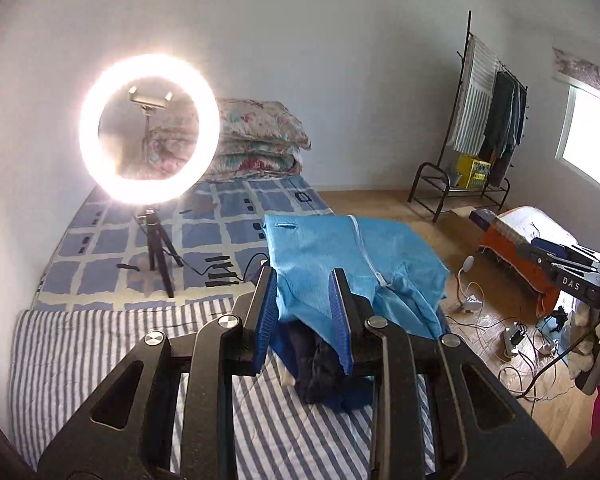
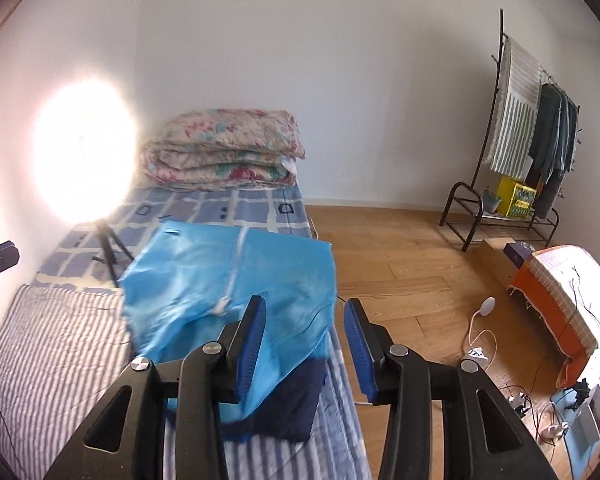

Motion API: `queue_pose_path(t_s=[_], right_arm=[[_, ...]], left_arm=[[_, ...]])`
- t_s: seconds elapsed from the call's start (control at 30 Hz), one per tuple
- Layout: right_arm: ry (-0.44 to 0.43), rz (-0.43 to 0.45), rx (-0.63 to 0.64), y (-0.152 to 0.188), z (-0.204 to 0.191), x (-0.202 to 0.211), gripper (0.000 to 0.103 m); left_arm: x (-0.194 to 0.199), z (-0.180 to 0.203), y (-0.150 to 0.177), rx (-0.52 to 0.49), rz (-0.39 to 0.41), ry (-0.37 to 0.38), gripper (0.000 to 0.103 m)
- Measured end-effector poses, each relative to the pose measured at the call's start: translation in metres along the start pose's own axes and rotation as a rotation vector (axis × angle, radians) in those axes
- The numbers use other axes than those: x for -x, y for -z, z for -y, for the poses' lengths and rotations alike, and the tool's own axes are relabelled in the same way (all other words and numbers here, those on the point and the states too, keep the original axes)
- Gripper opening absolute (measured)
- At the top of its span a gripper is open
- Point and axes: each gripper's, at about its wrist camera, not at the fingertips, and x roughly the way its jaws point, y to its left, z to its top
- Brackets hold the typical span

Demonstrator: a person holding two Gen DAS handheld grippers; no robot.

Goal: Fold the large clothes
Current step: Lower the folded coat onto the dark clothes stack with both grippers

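Left gripper (image 1: 305, 312) pinches the light-blue zip jacket (image 1: 340, 256), lifted above the striped quilt (image 1: 80, 352); right gripper (image 2: 305, 344) stands parted, empty, cloth beside one finger. Mid-fold, I judge: next lay the raised edge flat over the navy garment (image 2: 292, 400)

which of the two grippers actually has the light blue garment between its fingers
The left gripper: the light blue garment drapes between its fingers. The right gripper has only bare gap there, with the cloth lying outside, to the left.
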Motion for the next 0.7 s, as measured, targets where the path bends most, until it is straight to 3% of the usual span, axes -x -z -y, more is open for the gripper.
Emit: queue_pose_path(t_s=[0.37,0.7], right_arm=[[0.027,0.044,0.044,0.077,-0.061,0.132,0.058],[0.023,0.075,-0.019,0.144,-0.087,0.198,0.070]], left_arm=[[0.140,0.002,0.063,-0.045,0.043,0.004,0.026],[0.203,0.007,0.130,-0.060,0.035,0.036,0.028]])
